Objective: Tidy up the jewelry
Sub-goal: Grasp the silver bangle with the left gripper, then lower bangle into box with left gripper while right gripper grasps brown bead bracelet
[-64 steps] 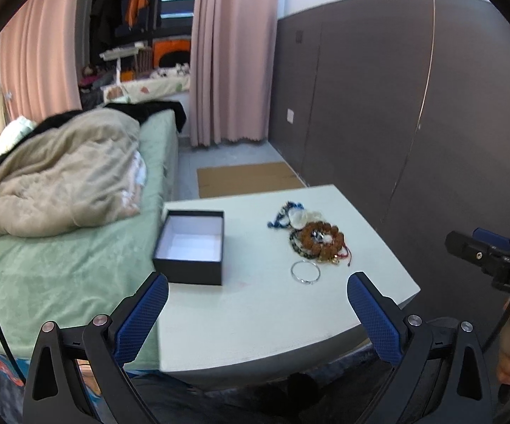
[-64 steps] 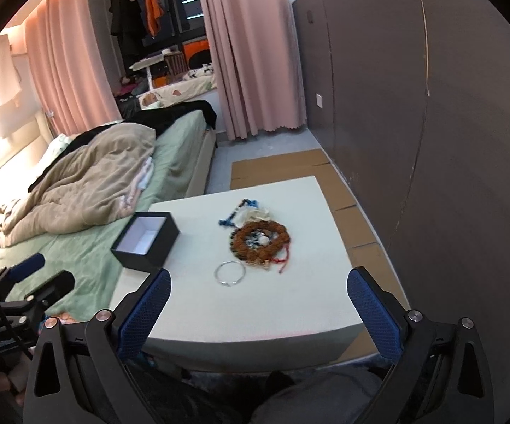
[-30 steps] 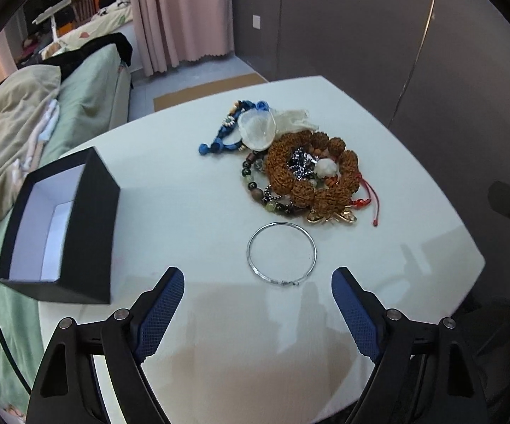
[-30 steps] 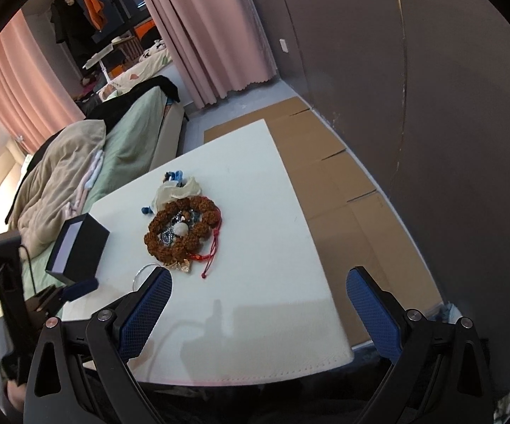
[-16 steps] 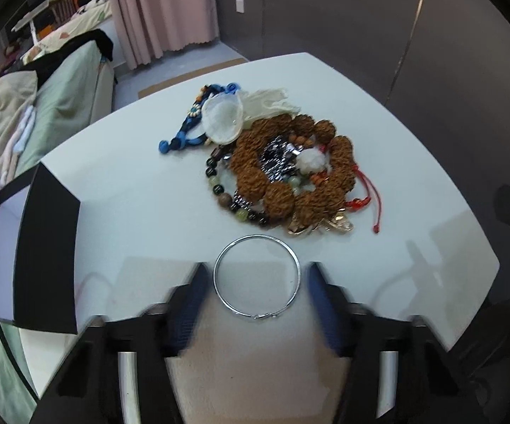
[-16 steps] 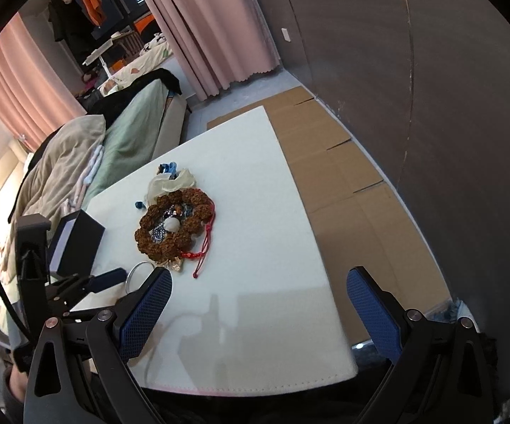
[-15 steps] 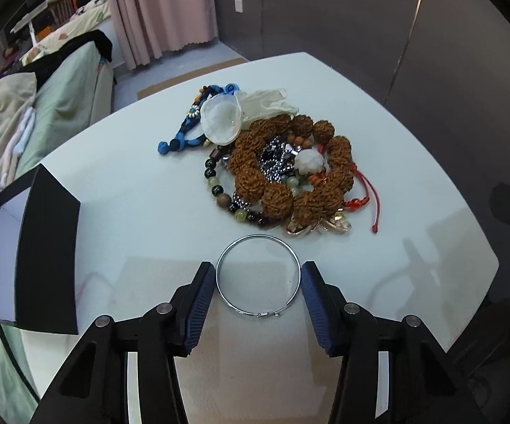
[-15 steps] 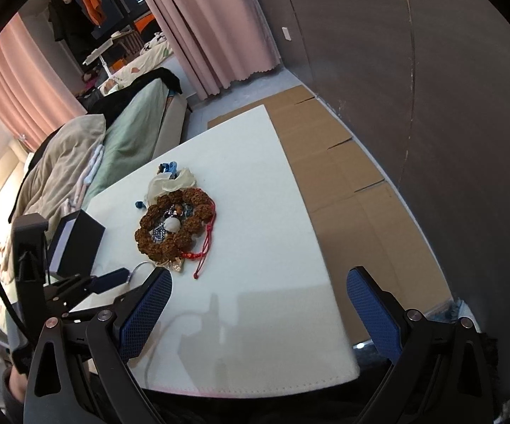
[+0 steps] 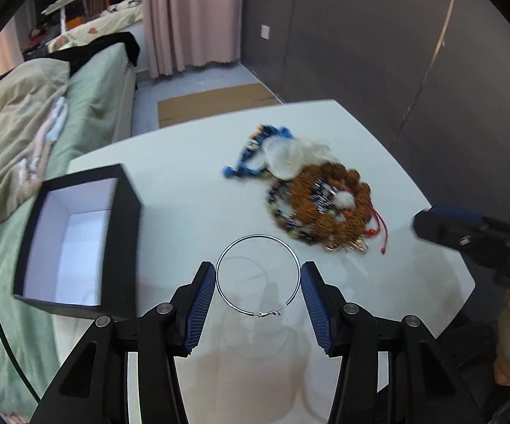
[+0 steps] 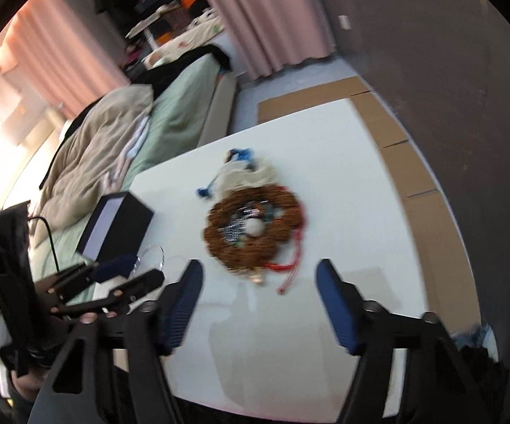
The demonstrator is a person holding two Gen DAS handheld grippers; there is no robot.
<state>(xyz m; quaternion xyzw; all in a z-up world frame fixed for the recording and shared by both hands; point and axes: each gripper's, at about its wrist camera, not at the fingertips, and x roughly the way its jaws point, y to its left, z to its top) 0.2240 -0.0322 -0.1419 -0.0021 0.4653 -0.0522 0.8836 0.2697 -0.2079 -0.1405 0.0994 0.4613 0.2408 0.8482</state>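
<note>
Since half a second ago the left gripper (image 9: 258,282) has kept its pads on either side of the bangle (image 9: 257,275), and the bangle's shadow now lies separately on the table (image 9: 184,162) beneath it — the ring looks lifted, pinched across its width between the blue pads, its clasp toward the camera. The right gripper (image 10: 259,284) has swung in toward the pile (image 10: 255,226) and its jaws have narrowed, though they are parted, holding nothing.

Much is hard to read. The right wrist view is smeared with motion blur, so the pile shows only as a brown beaded ring with a white bead and dark bits inside, a red cord (image 10: 292,268) trailing toward the gripper, and a pale pouch (image 10: 247,176) and blue beads (image 10: 207,190) on its far side. In that view the bangle is mostly hidden behind the left gripper's fingers; only a thin arc shows. In the left wrist view the pile (image 9: 325,205) is also slightly blurred, and the right gripper enters only as a dark tip at the right edge, the rest cut off.

Left of the bangle stands the box (image 9: 78,233), open, black outside, white inside. Beyond and right of the bangle lies the pile, apart from it. The right gripper's pads stand just short of the pile, not touching it.
</note>
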